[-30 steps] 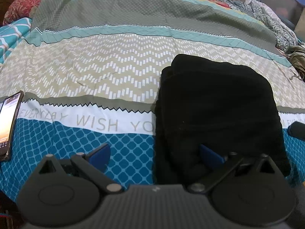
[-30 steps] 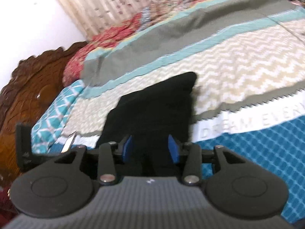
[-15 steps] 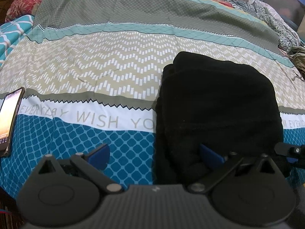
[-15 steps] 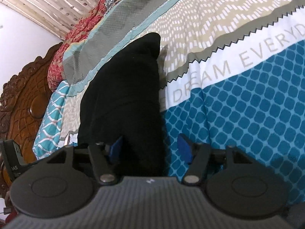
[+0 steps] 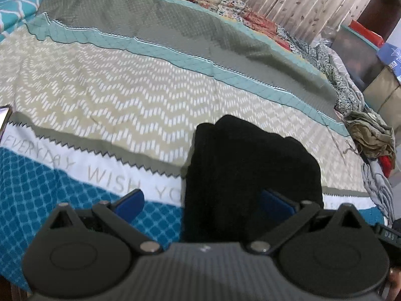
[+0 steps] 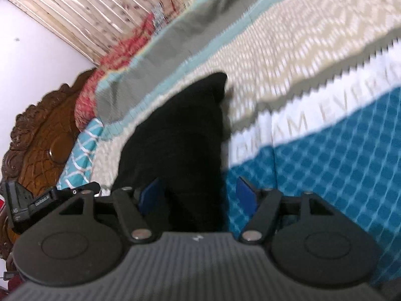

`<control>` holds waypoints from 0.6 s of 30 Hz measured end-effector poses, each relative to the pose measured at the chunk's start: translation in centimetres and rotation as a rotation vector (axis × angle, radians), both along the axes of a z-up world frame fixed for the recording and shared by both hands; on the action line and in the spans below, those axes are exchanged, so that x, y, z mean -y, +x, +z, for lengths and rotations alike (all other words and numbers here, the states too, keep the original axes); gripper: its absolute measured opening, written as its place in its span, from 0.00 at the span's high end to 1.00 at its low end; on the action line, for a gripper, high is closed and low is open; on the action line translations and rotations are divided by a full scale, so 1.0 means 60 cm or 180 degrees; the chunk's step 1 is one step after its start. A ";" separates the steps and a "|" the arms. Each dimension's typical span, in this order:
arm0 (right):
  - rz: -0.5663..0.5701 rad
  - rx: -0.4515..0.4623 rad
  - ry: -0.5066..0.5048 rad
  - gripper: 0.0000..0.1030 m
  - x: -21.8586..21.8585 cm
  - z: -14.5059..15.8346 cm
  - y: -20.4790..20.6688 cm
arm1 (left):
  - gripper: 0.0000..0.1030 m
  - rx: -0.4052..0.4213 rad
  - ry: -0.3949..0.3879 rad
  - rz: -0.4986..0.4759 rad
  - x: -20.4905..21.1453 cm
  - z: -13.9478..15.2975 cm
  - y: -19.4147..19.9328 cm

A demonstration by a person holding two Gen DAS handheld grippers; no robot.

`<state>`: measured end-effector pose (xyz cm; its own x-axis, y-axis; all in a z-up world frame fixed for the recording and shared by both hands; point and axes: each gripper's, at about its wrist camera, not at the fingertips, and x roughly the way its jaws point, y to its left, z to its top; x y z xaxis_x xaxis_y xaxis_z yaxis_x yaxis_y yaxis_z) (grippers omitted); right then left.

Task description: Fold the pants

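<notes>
Pants folded on bedspread | right tongs just widened, gripping nothing

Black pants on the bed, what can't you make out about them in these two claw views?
- Near edge of the black pants: left wrist view, hidden behind the left claw body.
- Same edge, right wrist view: hidden behind the right claw, jaws just opened, nothing pinched.
- Folds, waistband: lost in dark fabric and motion blur.

Both grippers are angled down. The left gripper has its blue pads spread wide, nothing pinched. The right gripper has just been opening its jaws, pads apart with dark cloth sitting loose between them.
</notes>
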<state>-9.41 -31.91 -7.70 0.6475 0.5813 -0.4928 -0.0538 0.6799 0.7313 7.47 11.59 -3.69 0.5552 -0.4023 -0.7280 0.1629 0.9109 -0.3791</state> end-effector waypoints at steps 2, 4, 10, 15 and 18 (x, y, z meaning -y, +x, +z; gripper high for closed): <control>0.0019 -0.0026 -0.0038 0.29 0.001 -0.003 0.010 | 0.00 -0.0121 -0.0134 -0.0068 0.000 -0.015 0.017; 0.0079 -0.0046 -0.0073 0.29 -0.003 -0.009 0.022 | 0.00 -0.0328 -0.0327 -0.0124 0.003 -0.040 0.034; 0.0400 -0.0263 0.0221 0.33 -0.043 -0.043 0.080 | 0.04 -0.0472 -0.0491 -0.0134 0.032 -0.100 0.043; 0.0659 -0.0021 0.0161 0.60 -0.076 0.020 0.098 | 0.37 -0.0293 -0.0753 -0.0348 0.063 -0.045 0.035; 0.0607 0.0473 0.0046 0.61 -0.070 0.093 0.120 | 0.37 -0.0148 -0.1063 -0.0314 0.059 0.009 0.071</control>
<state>-2.20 -27.73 -2.12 0.5901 0.7062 -0.3911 -0.2879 0.6367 0.7153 11.76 8.03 -3.14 0.4711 -0.6725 -0.5708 0.2197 0.7161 -0.6625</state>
